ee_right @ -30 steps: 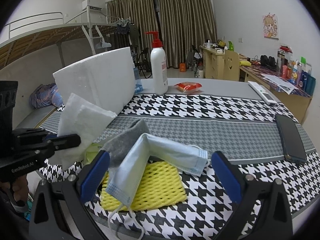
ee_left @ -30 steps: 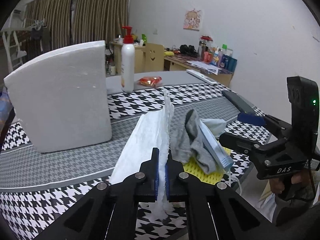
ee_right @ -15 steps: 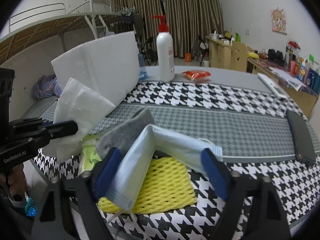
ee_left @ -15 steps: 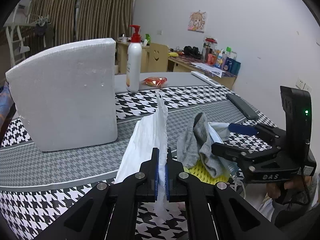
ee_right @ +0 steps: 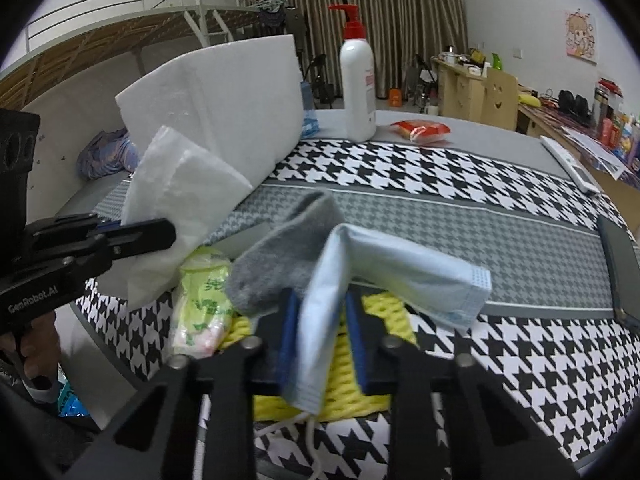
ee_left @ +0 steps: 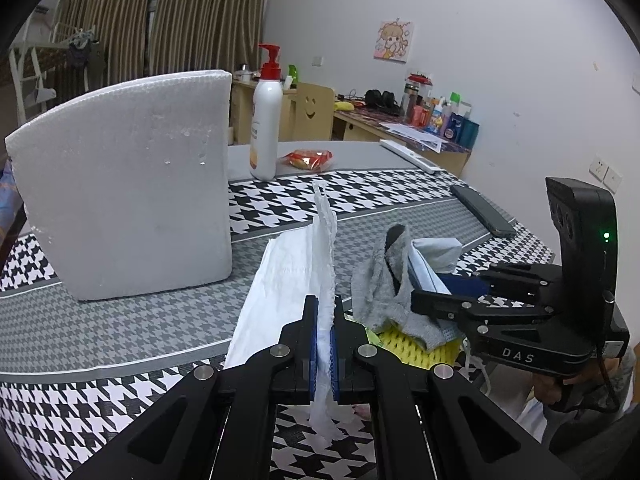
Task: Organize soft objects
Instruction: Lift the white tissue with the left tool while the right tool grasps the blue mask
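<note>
My left gripper (ee_left: 324, 308) is shut on a white tissue (ee_left: 296, 280) that stands up from its pads above the table's near edge; it also shows in the right wrist view, left gripper (ee_right: 160, 232) and tissue (ee_right: 184, 184). A pile lies to its right: a grey sock (ee_right: 288, 248), a light blue face mask (ee_right: 400, 276), a yellow foam net (ee_right: 352, 384) underneath and a green packet (ee_right: 204, 300). My right gripper (ee_right: 320, 300) is closing, its blue pads pinching the mask's near fold. The left wrist view shows the right gripper (ee_left: 428, 290) at the mask (ee_left: 434, 248) beside the sock (ee_left: 380, 284).
A big white foam block (ee_left: 128, 184) stands at the left on the houndstooth tablecloth (ee_left: 100, 328). Behind it are a pump bottle (ee_left: 265, 128) and a red snack packet (ee_left: 308, 159). A dark phone (ee_left: 482, 210) and a white remote (ee_left: 408, 156) lie to the right.
The right gripper's jaws have gone from wide open around the pile to nearly together on the mask, moving in slightly. The left gripper has kept still with the tissue.
</note>
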Demonstrator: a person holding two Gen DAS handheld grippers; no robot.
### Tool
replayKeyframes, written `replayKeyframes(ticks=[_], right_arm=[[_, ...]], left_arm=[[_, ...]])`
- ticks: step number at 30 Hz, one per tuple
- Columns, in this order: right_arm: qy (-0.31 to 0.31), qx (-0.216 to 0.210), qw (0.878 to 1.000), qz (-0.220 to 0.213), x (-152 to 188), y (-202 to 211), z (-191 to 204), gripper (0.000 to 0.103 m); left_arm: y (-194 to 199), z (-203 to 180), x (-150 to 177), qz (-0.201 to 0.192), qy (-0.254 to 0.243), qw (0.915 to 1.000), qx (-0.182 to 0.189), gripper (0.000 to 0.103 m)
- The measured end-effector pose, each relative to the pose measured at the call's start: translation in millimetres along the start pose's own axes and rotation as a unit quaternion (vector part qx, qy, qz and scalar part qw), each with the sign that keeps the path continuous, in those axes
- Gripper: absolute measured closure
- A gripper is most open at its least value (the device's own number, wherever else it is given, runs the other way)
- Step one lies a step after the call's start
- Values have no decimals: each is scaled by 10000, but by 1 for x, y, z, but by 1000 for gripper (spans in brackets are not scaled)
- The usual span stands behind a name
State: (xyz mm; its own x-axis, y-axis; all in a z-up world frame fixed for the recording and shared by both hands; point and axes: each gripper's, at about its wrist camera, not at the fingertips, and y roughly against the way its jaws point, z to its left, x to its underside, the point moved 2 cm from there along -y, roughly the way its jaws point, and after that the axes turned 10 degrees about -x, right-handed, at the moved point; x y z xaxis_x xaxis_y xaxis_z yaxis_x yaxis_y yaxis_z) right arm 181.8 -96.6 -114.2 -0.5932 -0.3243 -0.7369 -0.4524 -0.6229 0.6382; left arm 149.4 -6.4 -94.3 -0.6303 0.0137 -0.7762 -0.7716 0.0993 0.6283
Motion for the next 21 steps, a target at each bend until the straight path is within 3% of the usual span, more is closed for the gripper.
replayKeyframes(ticks=[5, 21], right_arm=[[1, 1, 10000, -95, -3, 5, 2, 88], [163, 142, 9981, -571, -14, 38, 13, 92]], left_arm=[[4, 1, 2, -31, -6, 10000, 27, 98], [41, 4, 3, -430, -29, 9991, 26, 98]])
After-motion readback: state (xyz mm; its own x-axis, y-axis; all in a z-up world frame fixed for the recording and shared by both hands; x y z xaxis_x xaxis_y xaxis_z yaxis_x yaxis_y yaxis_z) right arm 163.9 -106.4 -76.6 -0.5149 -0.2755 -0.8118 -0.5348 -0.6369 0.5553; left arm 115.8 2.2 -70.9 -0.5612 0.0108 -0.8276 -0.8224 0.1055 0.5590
